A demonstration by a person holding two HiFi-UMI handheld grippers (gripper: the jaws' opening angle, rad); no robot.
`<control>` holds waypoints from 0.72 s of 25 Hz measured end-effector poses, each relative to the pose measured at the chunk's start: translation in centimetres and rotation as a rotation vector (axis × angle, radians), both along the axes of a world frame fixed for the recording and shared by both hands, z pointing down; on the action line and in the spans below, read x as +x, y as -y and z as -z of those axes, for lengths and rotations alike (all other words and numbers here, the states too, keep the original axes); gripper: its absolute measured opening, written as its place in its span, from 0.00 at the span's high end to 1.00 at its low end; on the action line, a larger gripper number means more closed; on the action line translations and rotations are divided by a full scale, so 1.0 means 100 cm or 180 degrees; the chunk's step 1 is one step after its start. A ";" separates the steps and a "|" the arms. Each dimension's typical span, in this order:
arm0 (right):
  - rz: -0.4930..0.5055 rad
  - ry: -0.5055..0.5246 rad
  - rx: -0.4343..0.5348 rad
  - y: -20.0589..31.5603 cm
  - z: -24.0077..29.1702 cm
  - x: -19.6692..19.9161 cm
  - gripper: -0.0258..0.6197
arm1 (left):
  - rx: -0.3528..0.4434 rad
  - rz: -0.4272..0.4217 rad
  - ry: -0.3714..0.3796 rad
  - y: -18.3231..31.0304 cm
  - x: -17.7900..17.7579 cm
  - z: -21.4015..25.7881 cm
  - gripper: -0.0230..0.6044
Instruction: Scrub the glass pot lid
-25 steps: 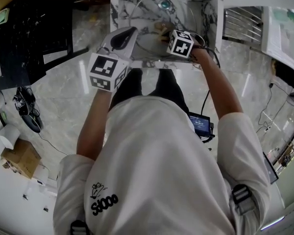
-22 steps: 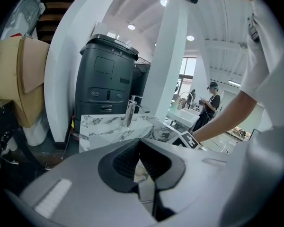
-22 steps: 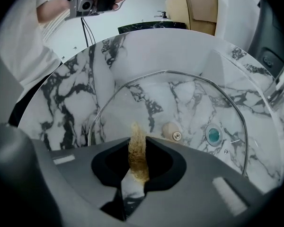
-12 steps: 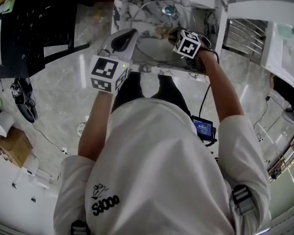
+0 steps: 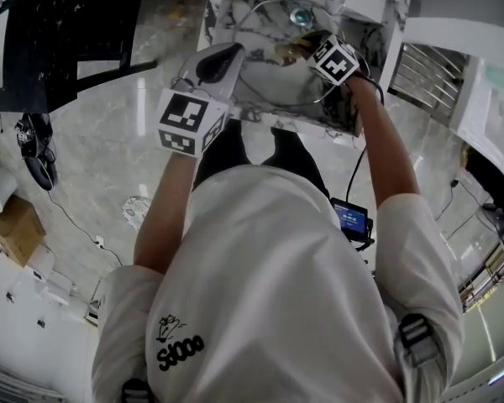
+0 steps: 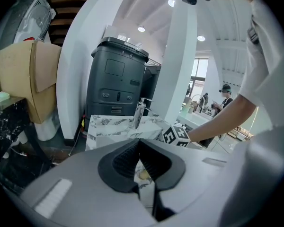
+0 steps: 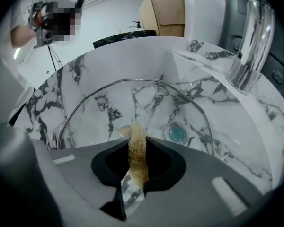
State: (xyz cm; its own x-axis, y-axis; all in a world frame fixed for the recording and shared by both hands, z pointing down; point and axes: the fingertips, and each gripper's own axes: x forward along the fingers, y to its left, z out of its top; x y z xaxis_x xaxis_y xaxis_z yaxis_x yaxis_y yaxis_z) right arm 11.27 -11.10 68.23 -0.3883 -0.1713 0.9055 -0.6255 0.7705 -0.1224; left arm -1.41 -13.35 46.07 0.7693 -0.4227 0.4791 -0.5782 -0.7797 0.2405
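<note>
The glass pot lid point(image 7: 132, 103) lies tilted in the marble sink point(image 7: 66, 86), its metal rim point(image 5: 260, 5) arcing round the basin. My right gripper point(image 7: 136, 148) is shut on a tan fibrous scrubber point(image 7: 137, 155) that sticks out past the jaw tips, just above the glass. In the head view the right gripper point(image 5: 311, 47) reaches into the basin, with the scrubber point(image 5: 284, 50) at its tip. My left gripper point(image 5: 223, 55) hovers over the sink's front left edge; its jaws point(image 6: 139, 143) meet, with nothing seen between them.
A chrome faucet point(image 7: 248, 41) stands at the sink's back, and a teal drain point(image 7: 175, 134) sits in the basin floor. A metal rack point(image 5: 424, 70) is at the right, a black counter point(image 5: 59, 40) at the left. A dark grey bin point(image 6: 116, 84) stands behind the sink.
The right gripper with the scrubber has slid a little to the right over the lid. The left gripper has stayed by the sink's front left edge.
</note>
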 end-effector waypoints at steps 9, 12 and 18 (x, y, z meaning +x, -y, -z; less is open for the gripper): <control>-0.0631 0.0337 0.0052 0.047 0.003 -0.010 0.87 | -0.0020 0.0021 0.0067 -0.003 -0.008 -0.003 0.95; -0.0514 0.0303 0.0077 0.050 0.003 -0.022 0.87 | -0.0020 0.0024 0.0078 -0.003 -0.009 -0.003 0.95; -0.0121 0.0213 0.0006 0.034 0.002 -0.043 0.87 | -0.0035 -0.0006 0.0055 -0.008 -0.005 -0.003 0.95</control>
State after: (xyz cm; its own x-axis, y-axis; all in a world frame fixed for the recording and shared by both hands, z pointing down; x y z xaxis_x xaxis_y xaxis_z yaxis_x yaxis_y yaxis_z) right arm 6.99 -14.45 68.02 -0.4410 -0.1888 0.8774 -0.6448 0.7467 -0.1634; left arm -1.91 -12.55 46.36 0.7615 -0.4160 0.4970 -0.5810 -0.7780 0.2389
